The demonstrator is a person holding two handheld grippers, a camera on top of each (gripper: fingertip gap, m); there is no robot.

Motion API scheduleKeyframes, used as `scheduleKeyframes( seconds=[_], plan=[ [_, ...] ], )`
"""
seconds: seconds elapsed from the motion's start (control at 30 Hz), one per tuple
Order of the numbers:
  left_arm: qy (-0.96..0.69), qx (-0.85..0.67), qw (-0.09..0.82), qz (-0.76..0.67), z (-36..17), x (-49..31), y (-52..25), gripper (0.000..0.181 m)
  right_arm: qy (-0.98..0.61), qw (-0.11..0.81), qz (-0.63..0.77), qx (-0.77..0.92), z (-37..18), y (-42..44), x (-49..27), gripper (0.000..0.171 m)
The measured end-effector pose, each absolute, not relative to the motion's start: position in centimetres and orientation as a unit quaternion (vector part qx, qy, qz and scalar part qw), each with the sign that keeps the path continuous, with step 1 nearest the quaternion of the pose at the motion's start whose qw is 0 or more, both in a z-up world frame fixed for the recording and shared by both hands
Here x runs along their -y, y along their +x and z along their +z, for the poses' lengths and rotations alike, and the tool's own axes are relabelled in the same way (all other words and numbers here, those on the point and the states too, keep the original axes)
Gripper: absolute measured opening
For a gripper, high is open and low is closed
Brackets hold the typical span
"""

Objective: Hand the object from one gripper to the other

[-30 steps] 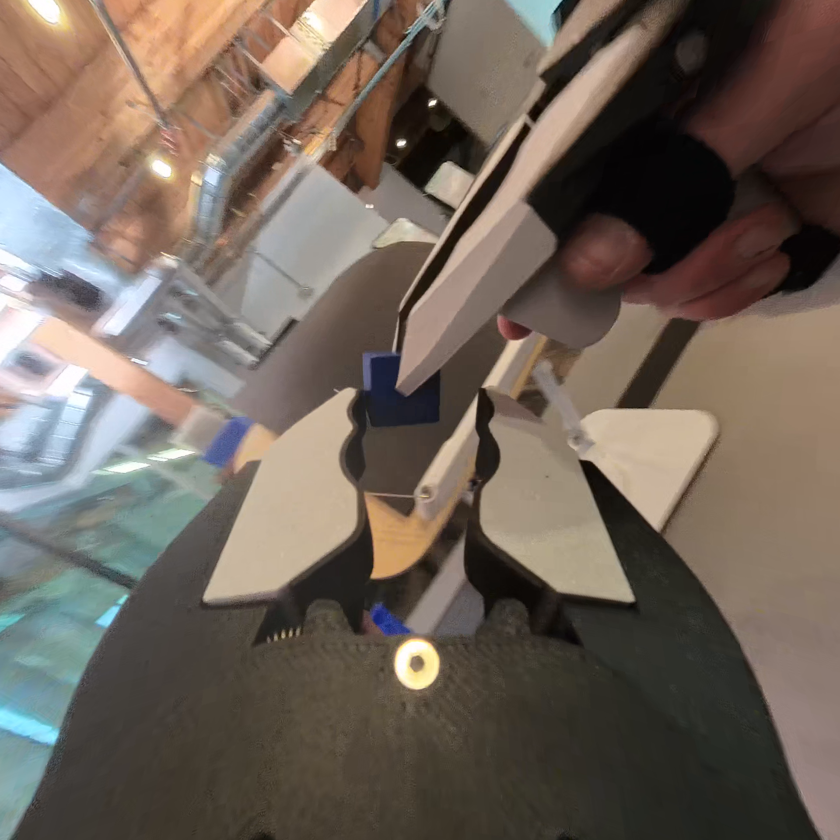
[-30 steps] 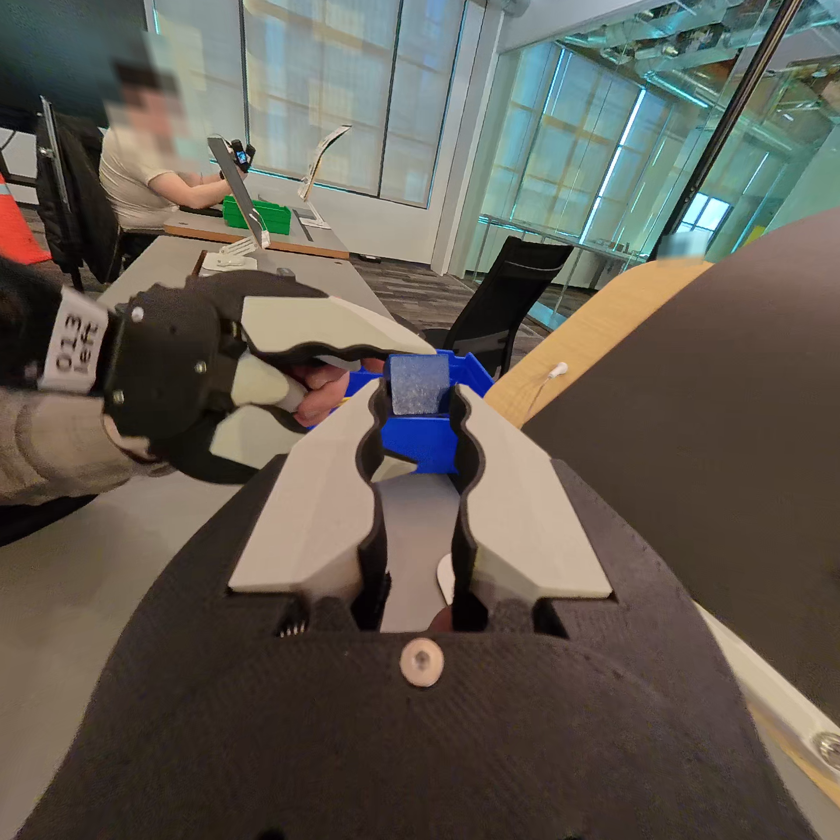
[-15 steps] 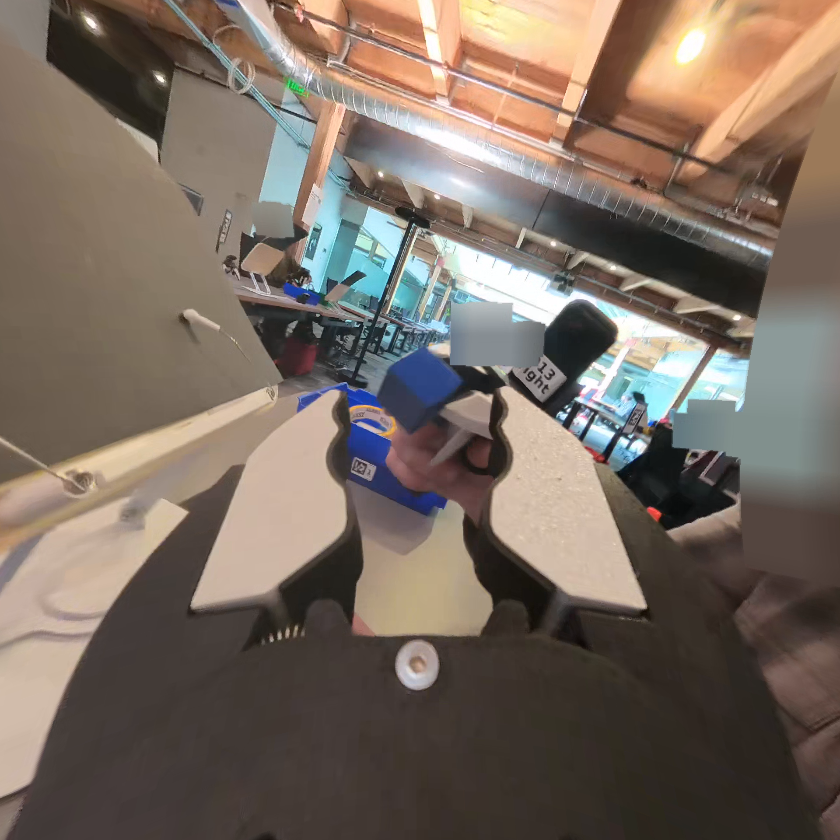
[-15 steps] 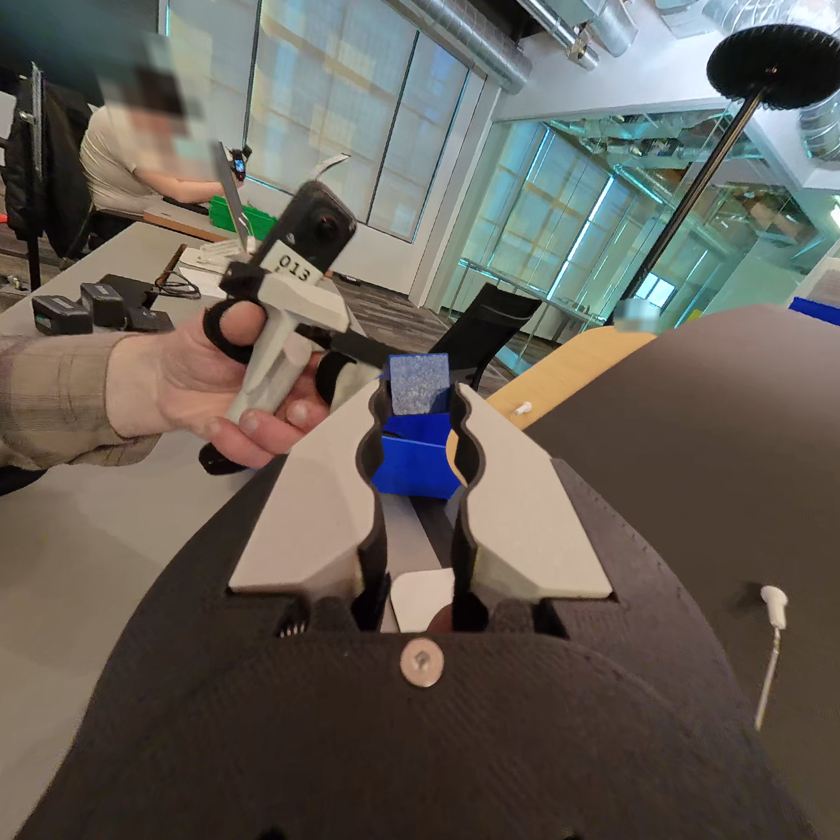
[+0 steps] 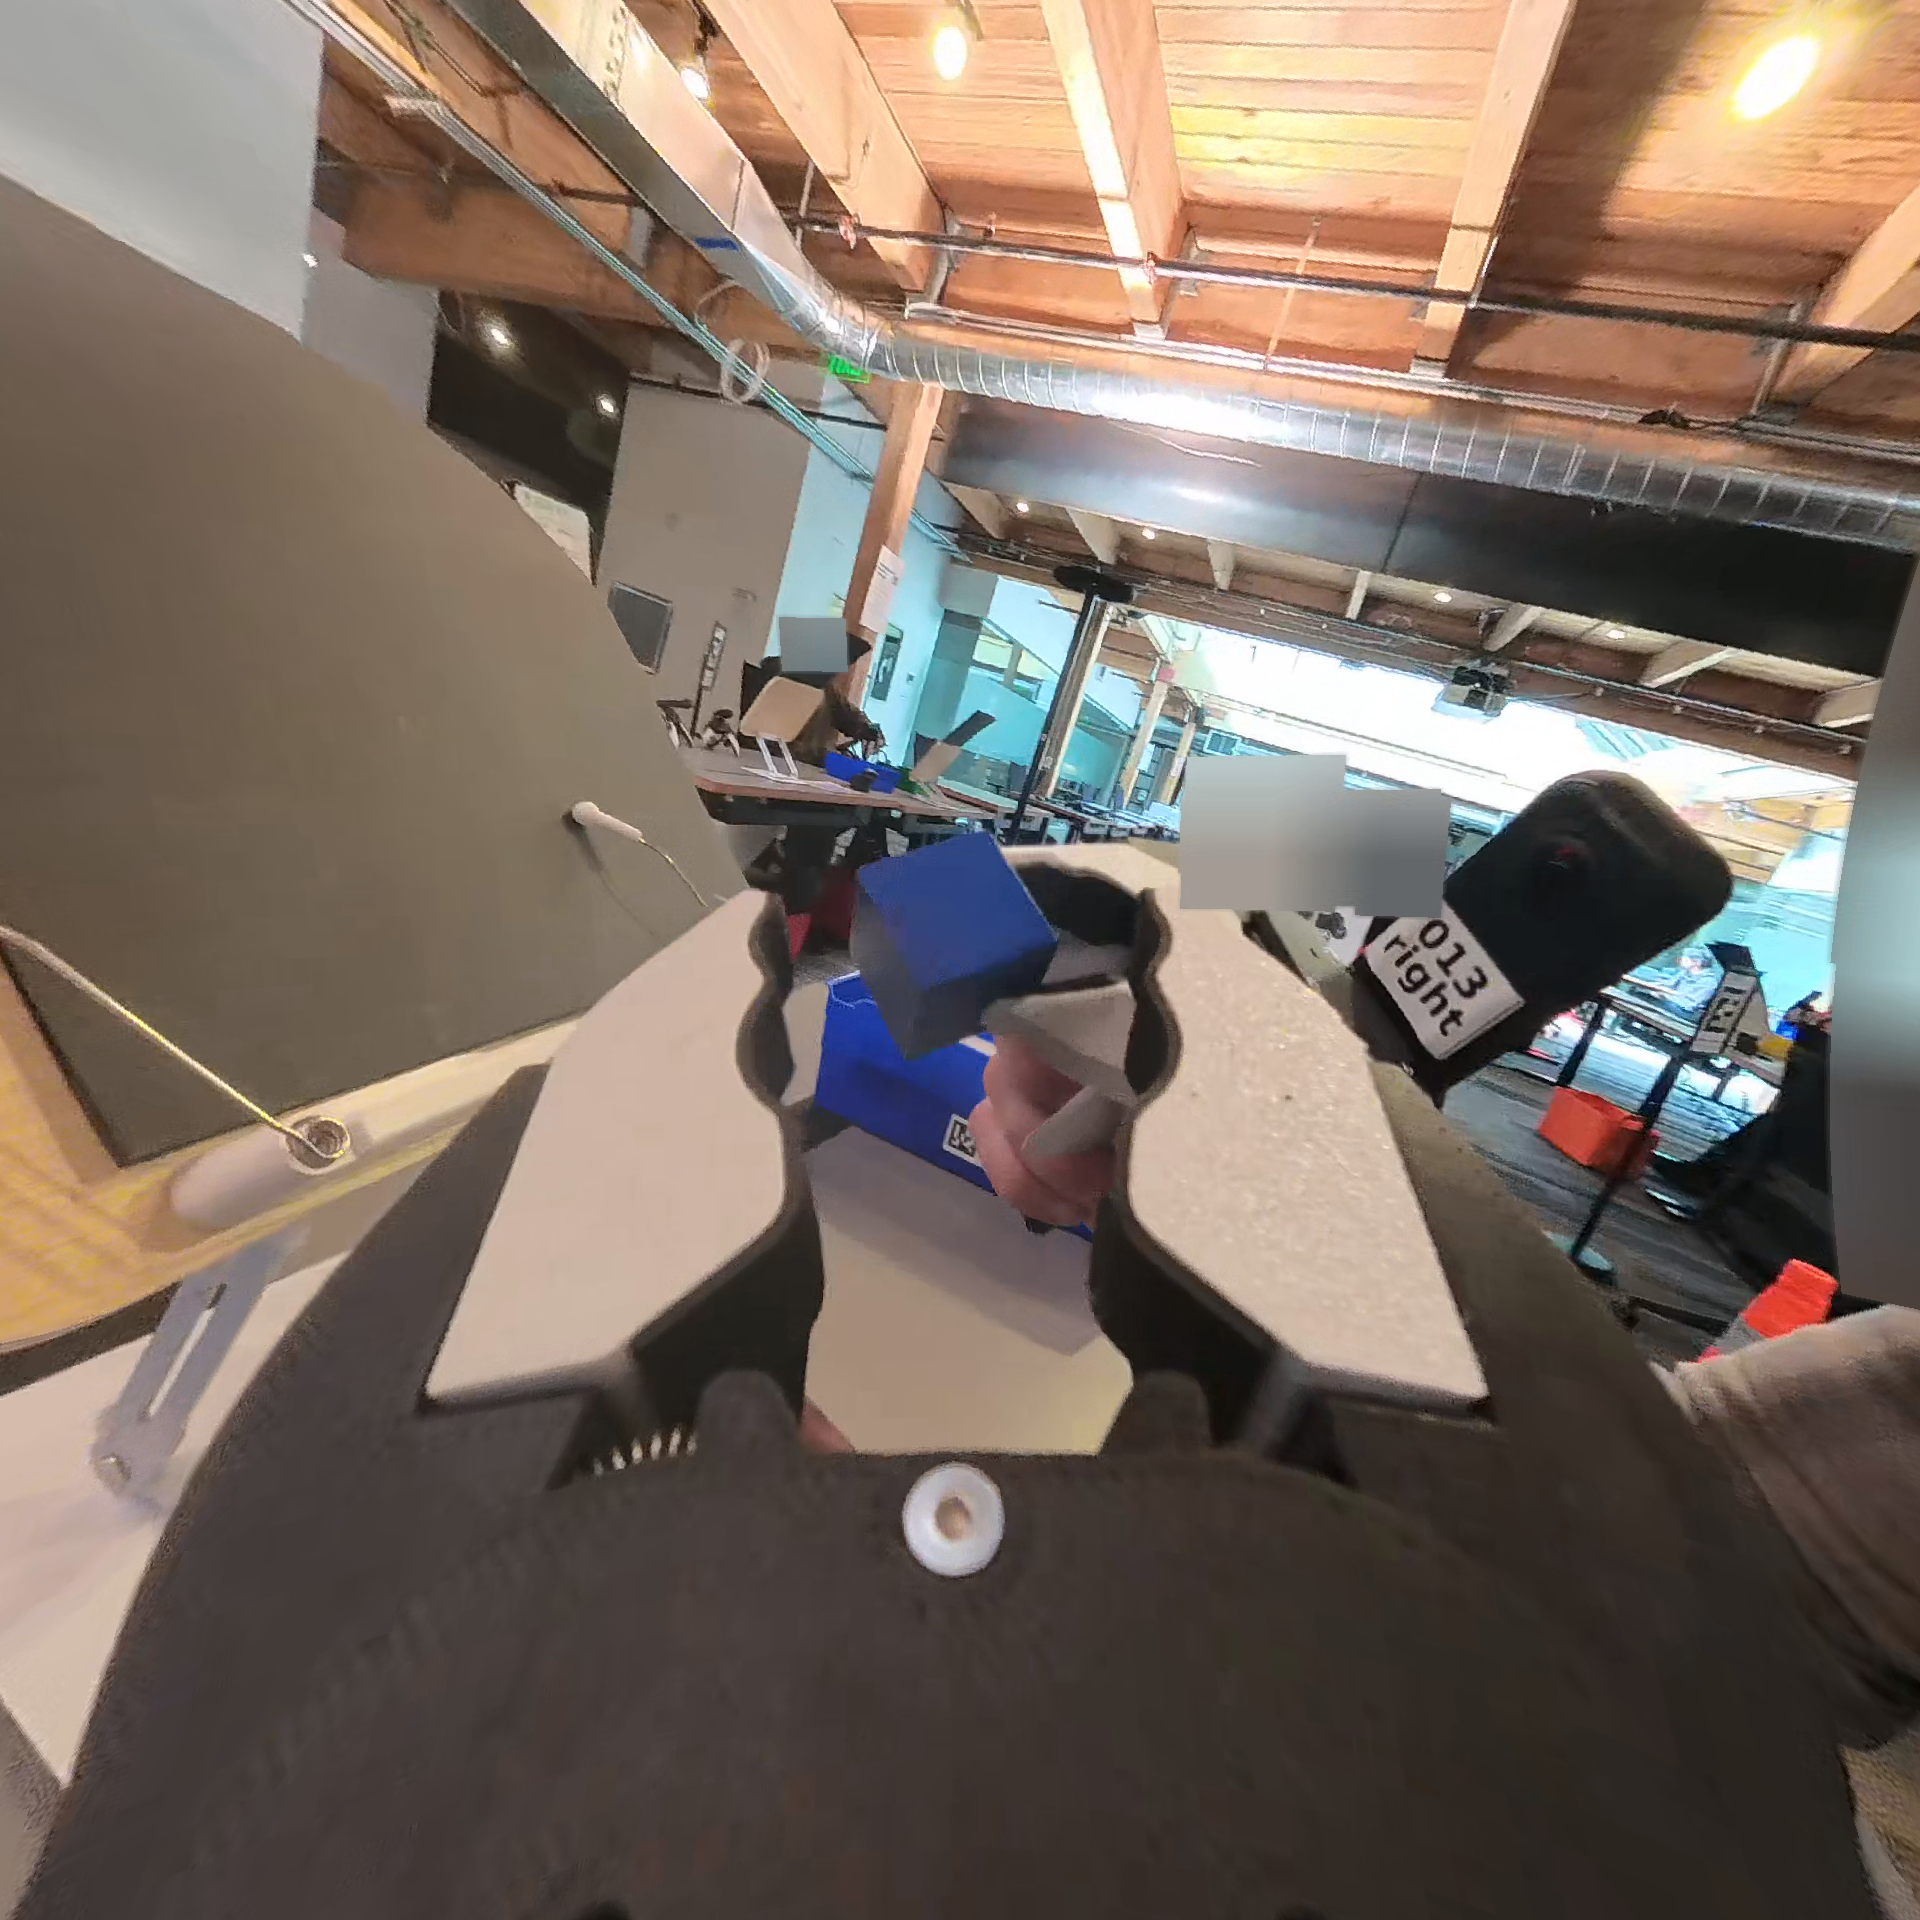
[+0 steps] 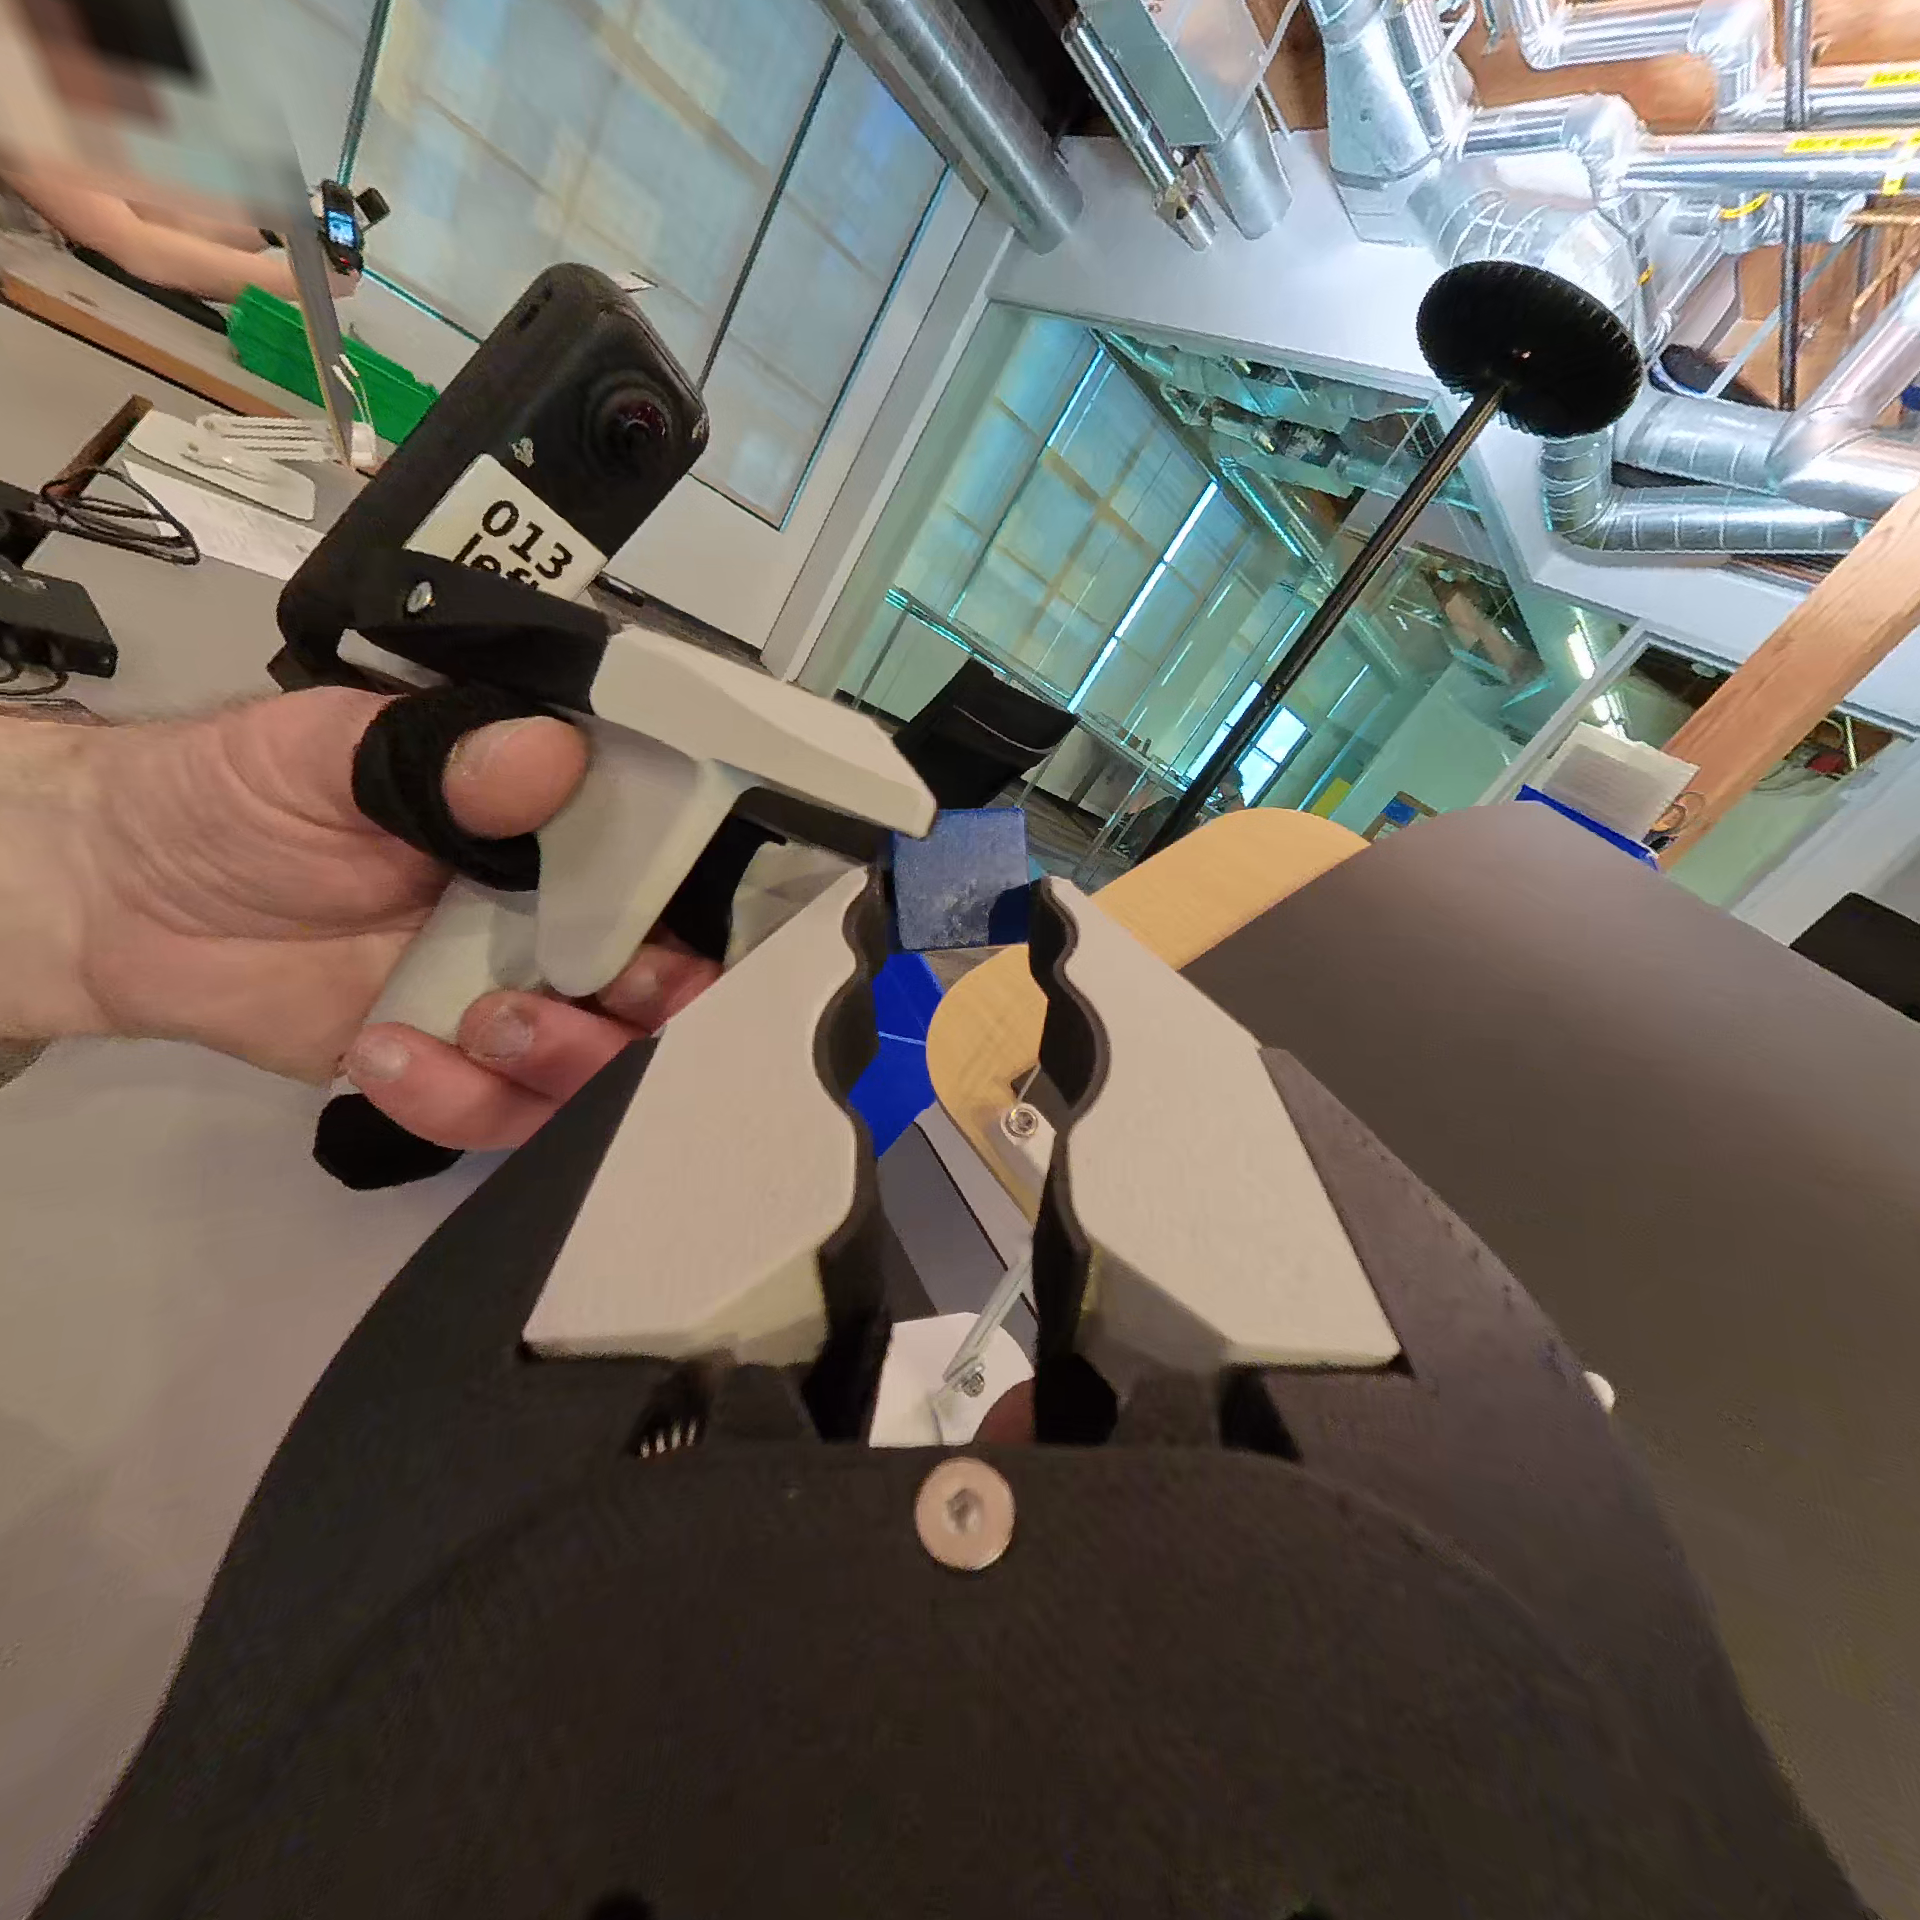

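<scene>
A blue cube (image 6: pixel 956 878) is clamped between the fingertips of my right gripper (image 6: pixel 956 883), which is shut on it and holds it in the air. In the left wrist view the cube (image 5: pixel 945 956) sits between the tips of my left gripper (image 5: pixel 956 914), whose jaws stand wide open with a gap on each side. The right gripper (image 5: pixel 1049 1003) reaches in there from the far right, held by a hand. In the right wrist view the left gripper (image 6: pixel 899 826) comes in from the left, and its upper finger (image 6: pixel 748 743) ends at the cube's upper left corner.
A blue bin (image 5: pixel 899 1091) stands on the grey table (image 6: pixel 156 1299) behind the cube. A dark grey curved panel (image 5: pixel 260 675) with a wooden edge (image 6: pixel 1226 873) rises beside it. A black pole with a disc top (image 6: pixel 1527 343) stands behind. Other desks lie farther off. The grippers are tip to tip, or close to it.
The left gripper has swung round to face the right one and moved in, so the cube now lies between its open fingertips. The right gripper stays shut on the cube and has tilted upward.
</scene>
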State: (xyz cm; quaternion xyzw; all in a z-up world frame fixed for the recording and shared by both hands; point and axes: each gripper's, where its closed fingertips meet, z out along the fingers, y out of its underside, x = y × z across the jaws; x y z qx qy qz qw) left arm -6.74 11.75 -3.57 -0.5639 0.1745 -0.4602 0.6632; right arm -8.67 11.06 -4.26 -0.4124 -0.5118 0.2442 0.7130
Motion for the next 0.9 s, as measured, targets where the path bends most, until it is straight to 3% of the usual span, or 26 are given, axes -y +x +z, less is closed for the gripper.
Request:
scheduleKeyframes(
  seconds=[0.2,0.43,0.63,0.8,0.9],
  plan=[
    [-0.563,-0.161,0.675,-0.448,-3.65,-11.95,-6.90,0.057,-0.410,0.712,0.277,0.498,-3.92,-8.90,-10.55,0.024],
    [-0.548,-0.159,0.690,-0.445,-3.37,-11.43,-7.02,0.037,-0.412,0.712,0.290,0.489,-3.85,-8.86,-10.67,0.024],
    [-0.549,-0.162,0.693,-0.438,-3.40,-11.41,-7.07,0.037,-0.410,0.713,0.288,0.491,-3.85,-8.80,-10.66,0.025],
    [-0.551,-0.164,0.698,-0.426,-3.42,-11.67,-7.41,0.049,-0.410,0.715,0.285,0.489,-3.75,-8.44,-11.00,0.024],
    [-0.551,-0.170,0.691,-0.436,-3.36,-11.45,-7.17,0.044,-0.410,0.715,0.283,0.491,-3.87,-8.31,-11.20,0.024]
  ],
)
